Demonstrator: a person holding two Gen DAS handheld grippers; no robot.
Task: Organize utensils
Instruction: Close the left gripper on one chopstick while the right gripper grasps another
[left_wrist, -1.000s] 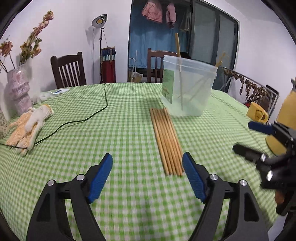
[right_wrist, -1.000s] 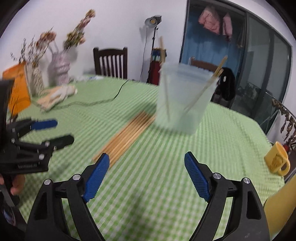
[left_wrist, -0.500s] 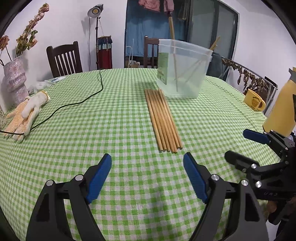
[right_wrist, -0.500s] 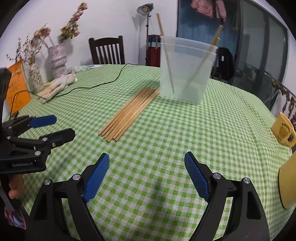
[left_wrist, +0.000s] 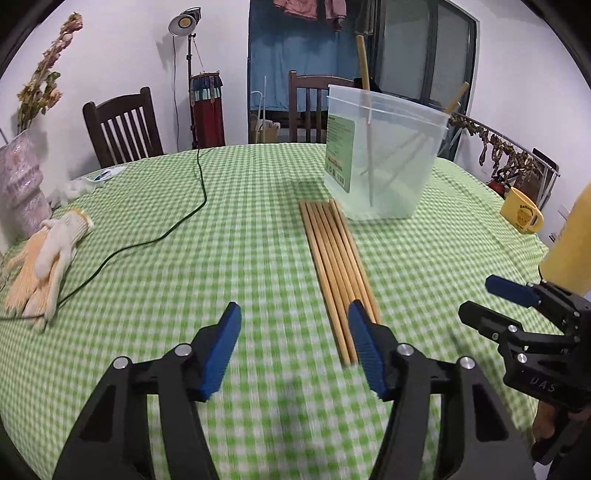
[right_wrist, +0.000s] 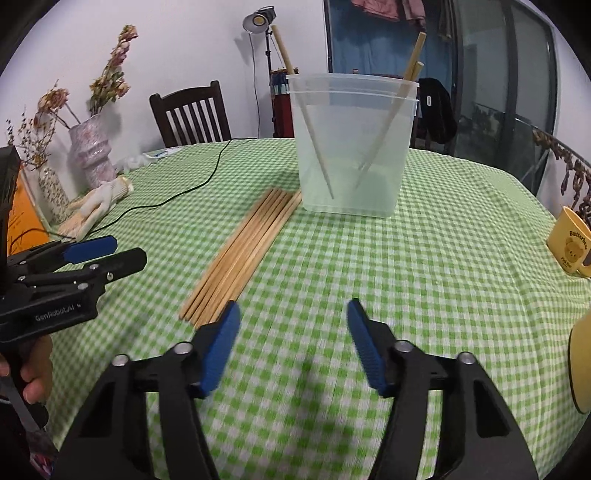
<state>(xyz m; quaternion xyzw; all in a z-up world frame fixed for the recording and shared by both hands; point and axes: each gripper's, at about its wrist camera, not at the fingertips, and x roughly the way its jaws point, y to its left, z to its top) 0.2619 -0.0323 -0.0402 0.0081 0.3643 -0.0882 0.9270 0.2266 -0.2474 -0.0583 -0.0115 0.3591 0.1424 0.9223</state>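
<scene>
Both grippers have been lowered toward the green checked table (left_wrist: 258, 229); the left gripper (left_wrist: 293, 347) and right gripper (right_wrist: 291, 343) are held wide open and empty. Loose chopsticks (left_wrist: 336, 258) are laid side by side, touching the clear tub (right_wrist: 351, 147), where three more are propped.

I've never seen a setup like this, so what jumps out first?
A neat row of chopsticks lies mid-table on the green checked cloth, one end near a clear tub that holds three more. Two open blue-tipped claws, left and right, point at the row's near end. A yellow mug stands at the table's right edge.
</scene>
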